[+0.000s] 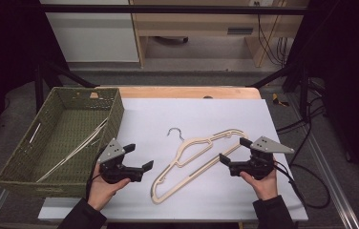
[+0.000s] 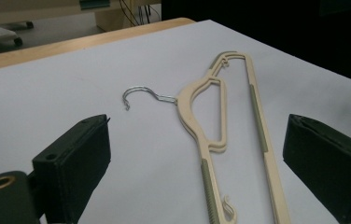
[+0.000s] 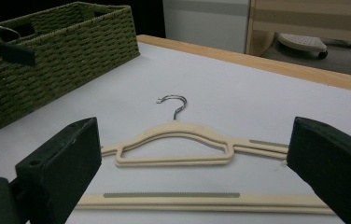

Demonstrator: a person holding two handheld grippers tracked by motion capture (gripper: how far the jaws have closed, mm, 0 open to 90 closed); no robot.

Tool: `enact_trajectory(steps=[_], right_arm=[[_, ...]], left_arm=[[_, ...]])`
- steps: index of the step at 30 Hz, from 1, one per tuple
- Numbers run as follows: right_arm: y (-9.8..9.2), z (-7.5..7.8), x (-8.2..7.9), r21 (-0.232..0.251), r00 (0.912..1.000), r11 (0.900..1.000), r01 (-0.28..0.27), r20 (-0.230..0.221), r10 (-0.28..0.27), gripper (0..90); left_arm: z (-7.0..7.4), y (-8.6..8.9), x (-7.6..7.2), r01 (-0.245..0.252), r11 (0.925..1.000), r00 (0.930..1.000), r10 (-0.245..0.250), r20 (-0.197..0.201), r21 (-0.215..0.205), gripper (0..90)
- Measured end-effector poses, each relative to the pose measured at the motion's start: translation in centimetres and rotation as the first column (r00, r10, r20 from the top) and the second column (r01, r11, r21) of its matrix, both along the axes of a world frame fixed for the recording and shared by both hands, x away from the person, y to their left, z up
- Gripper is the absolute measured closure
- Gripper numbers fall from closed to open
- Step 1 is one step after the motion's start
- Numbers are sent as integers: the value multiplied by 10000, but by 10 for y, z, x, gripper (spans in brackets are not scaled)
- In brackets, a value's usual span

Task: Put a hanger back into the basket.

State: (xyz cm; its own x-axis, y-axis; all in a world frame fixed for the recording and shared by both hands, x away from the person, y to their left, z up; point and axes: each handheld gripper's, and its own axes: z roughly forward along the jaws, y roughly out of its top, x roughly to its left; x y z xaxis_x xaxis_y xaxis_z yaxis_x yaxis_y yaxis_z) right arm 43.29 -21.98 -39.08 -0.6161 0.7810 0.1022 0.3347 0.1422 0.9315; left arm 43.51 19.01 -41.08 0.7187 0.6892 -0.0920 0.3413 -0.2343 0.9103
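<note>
A cream plastic clothes hanger (image 1: 194, 160) with a metal hook (image 1: 175, 133) lies flat on the white mat, its hook pointing away from me. My left gripper (image 1: 138, 157) hovers just left of the hanger, open and holding nothing. My right gripper (image 1: 234, 150) sits at the hanger's right end, open too. In the left gripper view the hanger (image 2: 220, 130) lies between and beyond the wide-apart jaws. The hanger (image 3: 178, 144) stretches sideways just past the jaws in the right gripper view, with its lower bar (image 3: 201, 200) between them.
A green woven basket (image 1: 10, 167) stands on the table's left side, with white rods (image 1: 75, 150) lying inside. The basket (image 3: 47, 60) also appears at the left of the right gripper view. A wooden table edge (image 1: 187, 91) runs behind the mat.
</note>
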Motion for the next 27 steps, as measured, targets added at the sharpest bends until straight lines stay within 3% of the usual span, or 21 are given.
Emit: enact_trajectory(steps=[5,10,15,27], right_arm=[[13,1,7,-135,9999,9998,-136,-9,135,43],[31,4,25,-322,9998,9993,-205,-46,204,64],[44,5,39,-264,9997,9995,-190,-183,185,81],[79,-3,78,-775,9946,9947,-683,-829,618,136]], left_arm=[[-10,-5,2,114,9993,9998,-108,-152,344,77],[-18,-5,4,128,9983,9994,-110,-313,568,77],[-20,-3,5,137,9981,9993,-115,-369,602,77],[-23,-1,6,211,9980,9989,-185,-434,601,77]])
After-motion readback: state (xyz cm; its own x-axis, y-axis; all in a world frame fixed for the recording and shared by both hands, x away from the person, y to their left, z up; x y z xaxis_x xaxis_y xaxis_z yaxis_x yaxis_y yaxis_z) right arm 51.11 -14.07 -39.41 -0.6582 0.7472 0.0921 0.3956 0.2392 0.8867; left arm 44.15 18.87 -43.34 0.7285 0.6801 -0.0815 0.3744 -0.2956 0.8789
